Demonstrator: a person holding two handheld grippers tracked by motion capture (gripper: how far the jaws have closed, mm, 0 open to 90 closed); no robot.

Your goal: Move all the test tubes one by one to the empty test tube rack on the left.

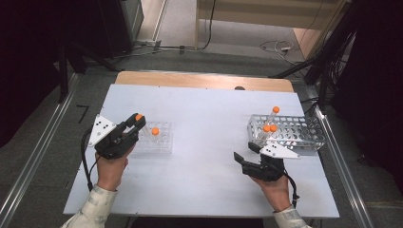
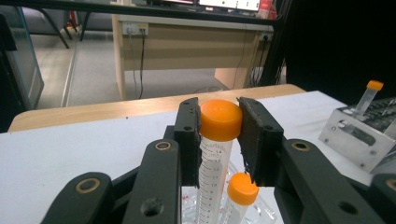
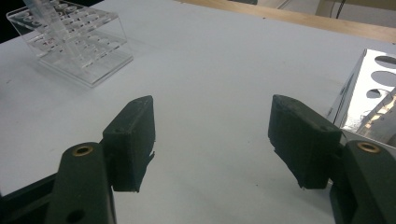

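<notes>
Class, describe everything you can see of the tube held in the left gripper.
The tube is a clear plastic centrifuge tube with printed graduation marks and an orange screw cap. It stands upright. The left gripper is shut on it, its black jaws pressing the cap from both sides. It hangs over the clear plastic rack at the table's left, where a second orange-capped tube stands just beside it. Its lower end is out of sight.
</notes>
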